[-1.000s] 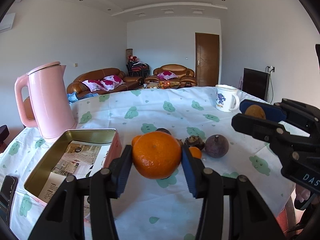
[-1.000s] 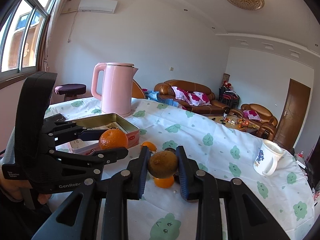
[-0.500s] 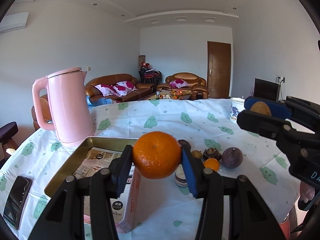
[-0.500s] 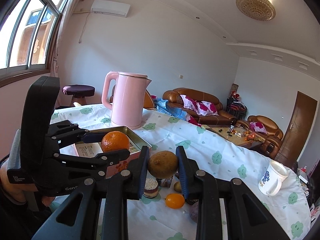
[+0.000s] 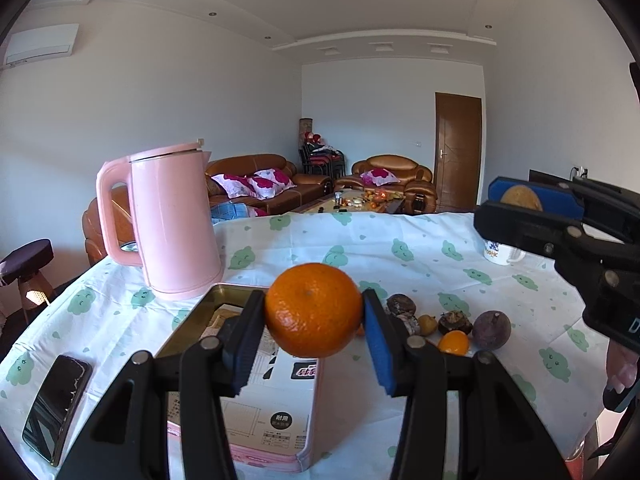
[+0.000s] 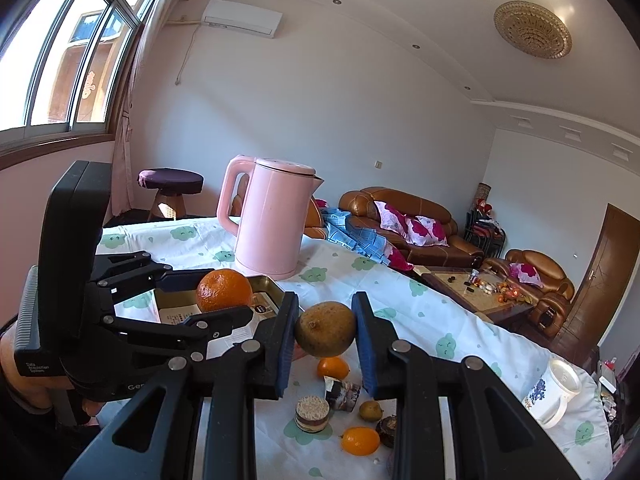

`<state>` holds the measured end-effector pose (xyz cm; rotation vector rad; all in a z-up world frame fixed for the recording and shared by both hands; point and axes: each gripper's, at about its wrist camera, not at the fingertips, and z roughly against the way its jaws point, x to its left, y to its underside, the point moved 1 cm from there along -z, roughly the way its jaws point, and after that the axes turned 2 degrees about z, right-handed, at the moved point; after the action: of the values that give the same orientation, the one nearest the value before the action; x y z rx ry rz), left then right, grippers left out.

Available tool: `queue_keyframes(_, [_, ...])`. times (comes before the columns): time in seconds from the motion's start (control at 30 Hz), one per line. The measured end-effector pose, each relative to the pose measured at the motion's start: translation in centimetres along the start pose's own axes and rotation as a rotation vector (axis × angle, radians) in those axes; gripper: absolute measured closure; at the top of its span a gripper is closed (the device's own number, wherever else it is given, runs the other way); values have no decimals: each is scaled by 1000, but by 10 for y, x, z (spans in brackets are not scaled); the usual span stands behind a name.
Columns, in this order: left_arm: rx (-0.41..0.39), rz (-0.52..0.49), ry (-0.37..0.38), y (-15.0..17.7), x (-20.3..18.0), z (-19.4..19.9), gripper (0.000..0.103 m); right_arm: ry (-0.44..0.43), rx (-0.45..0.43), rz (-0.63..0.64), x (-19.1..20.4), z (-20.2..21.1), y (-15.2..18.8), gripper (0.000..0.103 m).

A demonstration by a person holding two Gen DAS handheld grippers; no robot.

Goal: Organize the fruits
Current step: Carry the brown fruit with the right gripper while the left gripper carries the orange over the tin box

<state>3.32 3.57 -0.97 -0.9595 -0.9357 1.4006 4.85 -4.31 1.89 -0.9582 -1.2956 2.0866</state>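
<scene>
My left gripper (image 5: 314,312) is shut on a big orange (image 5: 313,309) and holds it in the air over the near right part of the open metal tin (image 5: 188,322). It also shows in the right wrist view (image 6: 216,296). My right gripper (image 6: 326,330) is shut on a brown round fruit (image 6: 325,328), held above the table; it shows at the right in the left wrist view (image 5: 520,200). On the cloth lie two small orange kumquats (image 6: 359,440), a purple passion fruit (image 5: 491,330) and small dark fruits (image 5: 454,321).
A pink kettle (image 5: 172,224) stands behind the tin. A phone (image 5: 56,390) lies at the left table edge. A white mug (image 6: 554,392) stands at the far right. A small round cake (image 6: 312,414) and a dark cup (image 6: 342,392) sit among the fruits.
Both grippers have risen with their fruits. The left one has moved left over the tin; the table fruits now lie lower and farther below the right gripper.
</scene>
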Motion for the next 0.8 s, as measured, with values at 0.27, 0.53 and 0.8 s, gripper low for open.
queue_keyframes(0.27, [-12,6,-40,-7,16,-3,53,-13,-11,27,1,-9,-16,74])
queue_keyframes(0.53, [3,8,-75,-7,30,-15,53,-32,-18,32,4,-26,-28,74])
queue_keyframes(0.8, [41,8,-105,-6,46,-31,53,-60,1,14,9,-50,-29,74])
